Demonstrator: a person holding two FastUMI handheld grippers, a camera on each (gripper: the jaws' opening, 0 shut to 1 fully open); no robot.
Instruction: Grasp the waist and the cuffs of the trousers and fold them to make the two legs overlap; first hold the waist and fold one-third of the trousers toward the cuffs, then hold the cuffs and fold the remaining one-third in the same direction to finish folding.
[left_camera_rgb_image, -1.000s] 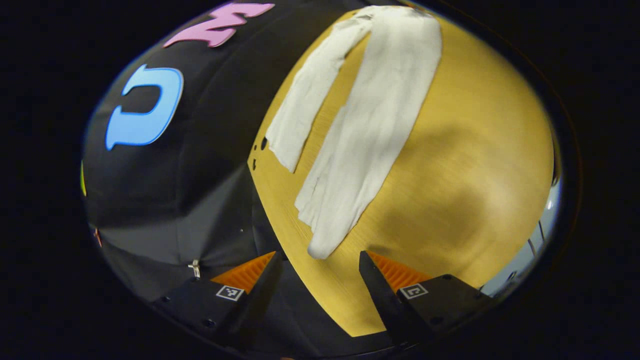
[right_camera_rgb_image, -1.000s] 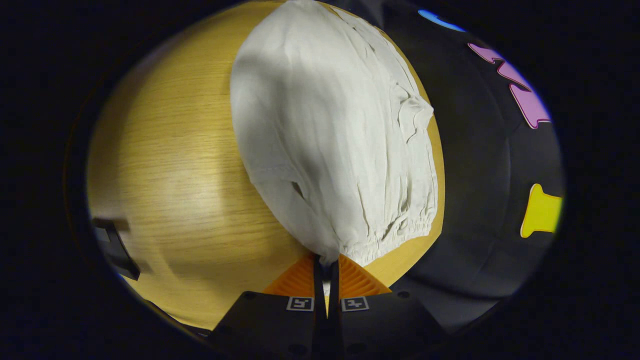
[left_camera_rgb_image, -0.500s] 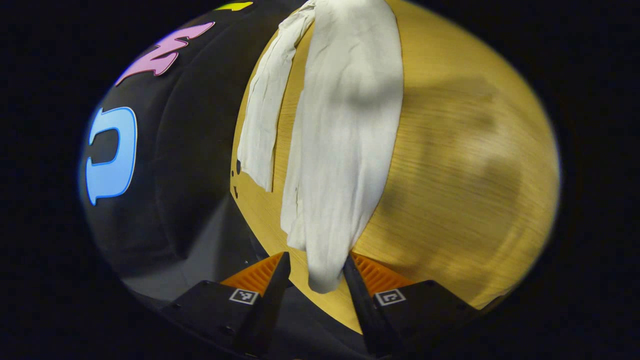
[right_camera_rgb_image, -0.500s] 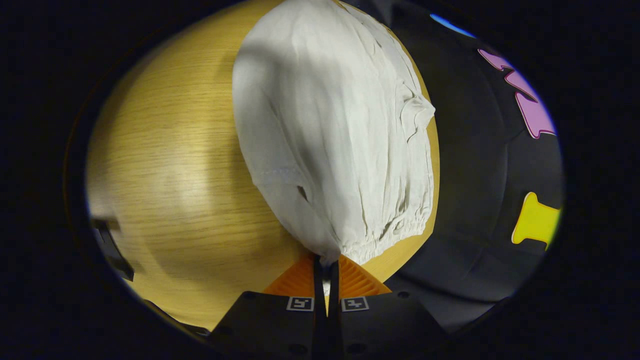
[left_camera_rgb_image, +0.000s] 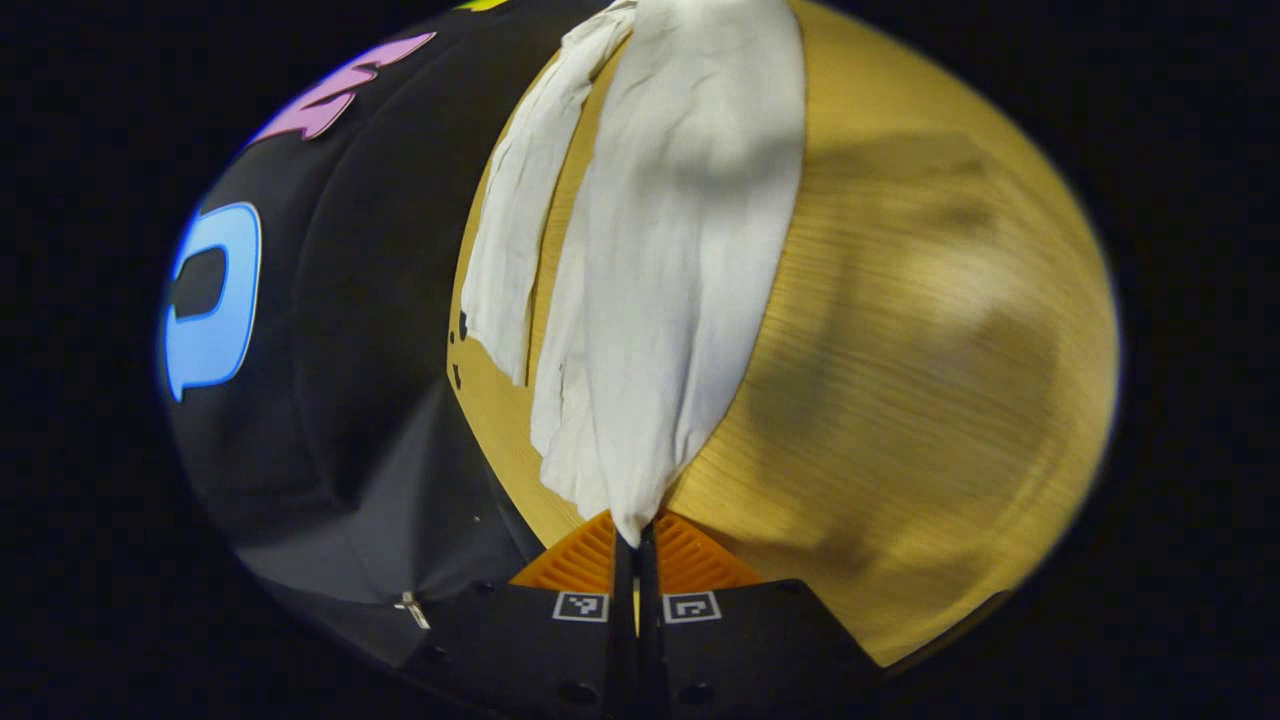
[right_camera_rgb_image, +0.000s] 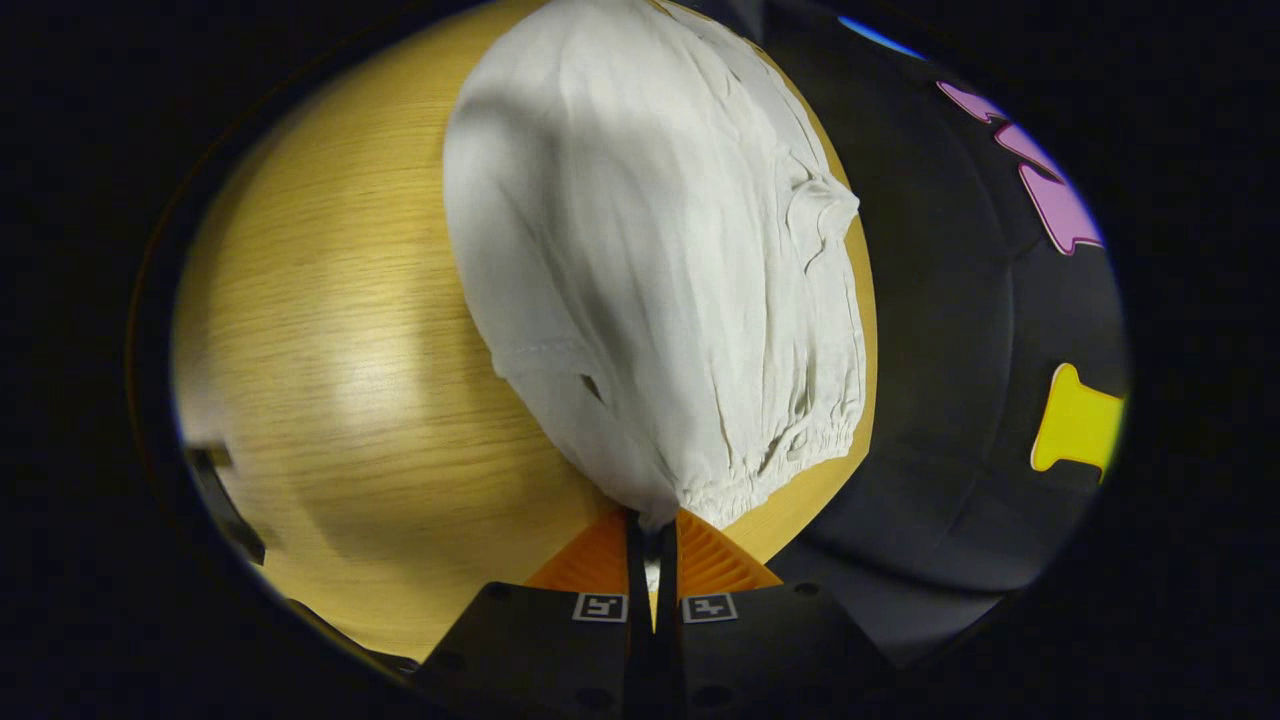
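White trousers (left_camera_rgb_image: 680, 250) lie on a light wooden table (left_camera_rgb_image: 920, 350). In the left gripper view the near leg runs down to my left gripper (left_camera_rgb_image: 633, 535), which is shut on its cuff. The other leg (left_camera_rgb_image: 520, 230) lies apart, closer to the table's far edge. In the right gripper view the wide waist end of the trousers (right_camera_rgb_image: 660, 280) spreads over the table (right_camera_rgb_image: 340, 350). My right gripper (right_camera_rgb_image: 652, 522) is shut on the near corner of the gathered waistband (right_camera_rgb_image: 790, 455).
The booth's black cloth wall stands just behind the table's far edge (left_camera_rgb_image: 460, 330) and on the right of the right gripper view (right_camera_rgb_image: 960, 350). Bare tabletop stretches to the right of the trousers in the left gripper view. A dark object (right_camera_rgb_image: 225, 495) sits at the table's left edge.
My left gripper moved up to the near cuff and went from open to shut on it. My right gripper kept its hold on the waistband corner and barely moved.
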